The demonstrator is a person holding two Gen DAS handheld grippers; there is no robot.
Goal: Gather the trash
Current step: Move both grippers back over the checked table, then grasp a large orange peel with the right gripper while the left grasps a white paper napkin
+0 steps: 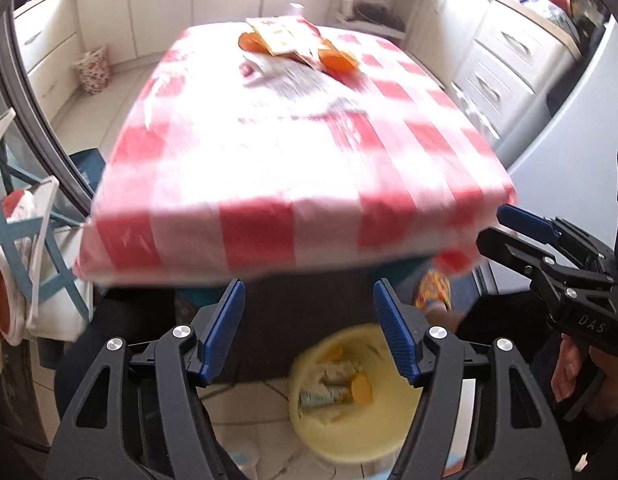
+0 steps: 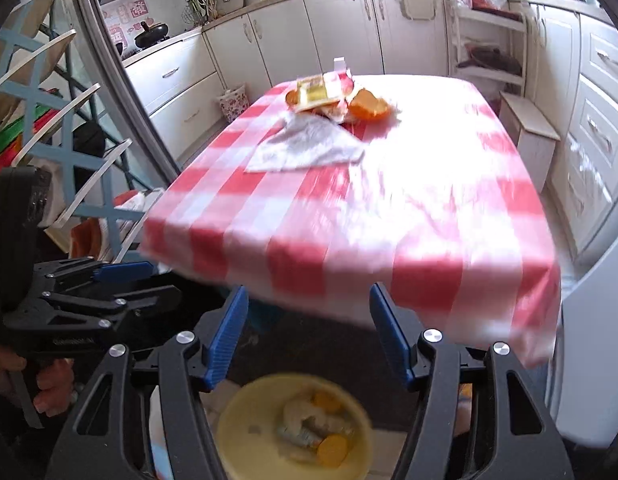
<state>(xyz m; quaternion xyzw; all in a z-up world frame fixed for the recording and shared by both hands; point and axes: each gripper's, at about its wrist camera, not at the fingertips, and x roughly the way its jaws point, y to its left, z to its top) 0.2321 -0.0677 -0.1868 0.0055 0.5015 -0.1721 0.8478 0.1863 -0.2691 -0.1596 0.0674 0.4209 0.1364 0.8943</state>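
A red-checked worktop [image 2: 409, 208] still carries trash at its far edge — a white paper napkin [image 2: 309, 146], a yellow wrapper [image 2: 319, 90] and orange peel [image 2: 369, 110]. On the floor below the near edge, a yellow bin [image 2: 293, 428] already holds several scraps, so the job looks partly done. Left tool [image 1: 309, 320] and right tool [image 2: 307, 320] hang above the bin — both released, grasping nothing.

Ahead of the claw stands a table under a red-and-white checked cloth [image 2: 389, 208], washed by bright light. Cream cabinets [image 2: 277, 40] line the far wall, drawers [image 2: 601, 120] run along the right, and pale floor tiles [image 1: 121, 80] show at the left.
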